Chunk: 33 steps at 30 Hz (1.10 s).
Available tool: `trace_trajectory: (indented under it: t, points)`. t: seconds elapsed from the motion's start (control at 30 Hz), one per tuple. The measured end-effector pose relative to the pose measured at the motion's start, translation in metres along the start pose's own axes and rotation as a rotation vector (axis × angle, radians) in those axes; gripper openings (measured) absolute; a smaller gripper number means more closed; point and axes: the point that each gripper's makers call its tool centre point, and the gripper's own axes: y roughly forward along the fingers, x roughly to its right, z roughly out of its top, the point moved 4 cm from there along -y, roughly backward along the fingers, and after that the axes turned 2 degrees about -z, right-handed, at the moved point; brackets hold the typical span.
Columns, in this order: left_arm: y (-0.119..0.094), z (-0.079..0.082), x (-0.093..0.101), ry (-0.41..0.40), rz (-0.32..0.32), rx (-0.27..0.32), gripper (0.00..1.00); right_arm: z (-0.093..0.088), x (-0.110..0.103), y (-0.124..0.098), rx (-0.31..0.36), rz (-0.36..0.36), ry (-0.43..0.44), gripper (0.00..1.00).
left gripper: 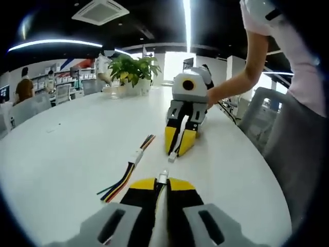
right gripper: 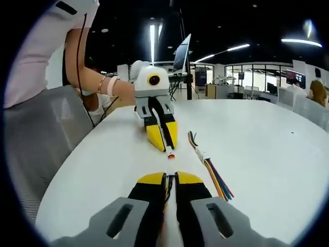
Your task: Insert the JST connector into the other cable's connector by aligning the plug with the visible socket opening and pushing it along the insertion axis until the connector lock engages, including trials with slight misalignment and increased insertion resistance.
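My left gripper (left gripper: 162, 181) is shut on a cable, and its white JST connector (left gripper: 163, 177) sticks out past the yellow jaw tips. Facing it, my right gripper (left gripper: 177, 149) is shut on the other cable, whose white connector (left gripper: 173, 156) points back at mine. A short gap separates the two connectors, and they sit slightly off line. In the right gripper view, my right gripper (right gripper: 170, 177) is shut with dark wires between its jaws. There the left gripper (right gripper: 164, 145) faces it, with a small connector (right gripper: 171, 155) at its tip.
A spare joined cable with multicoloured wires (left gripper: 134, 157) (right gripper: 208, 164) lies on the white table (left gripper: 67, 149) beside the grippers. A potted plant (left gripper: 134, 69) stands at the far end. A person's arm (left gripper: 241, 82) reaches in, and a grey chair (left gripper: 262, 118) (right gripper: 46, 134) sits at the table's edge.
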Motion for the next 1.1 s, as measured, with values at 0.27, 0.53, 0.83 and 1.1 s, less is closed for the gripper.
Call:
trace_trajectory:
  t: [0.27, 0.53, 0.83, 1.1]
  points:
    - [-0.002, -0.001, 0.000, -0.039, -0.004, 0.029, 0.01, 0.001, 0.000, 0.000, 0.001, -0.007, 0.050, 0.04]
    - [-0.003, -0.001, 0.001, -0.067, -0.010, 0.024, 0.00, 0.003, 0.002, -0.002, -0.004, -0.008, 0.067, 0.04]
    - [-0.005, 0.003, 0.003, -0.066, -0.011, 0.018, 0.00, 0.011, 0.002, 0.001, 0.004, 0.018, 0.062, 0.04]
    - [-0.002, 0.007, 0.001, -0.051, -0.020, 0.017, 0.00, 0.018, 0.003, 0.007, 0.003, 0.041, 0.037, 0.04]
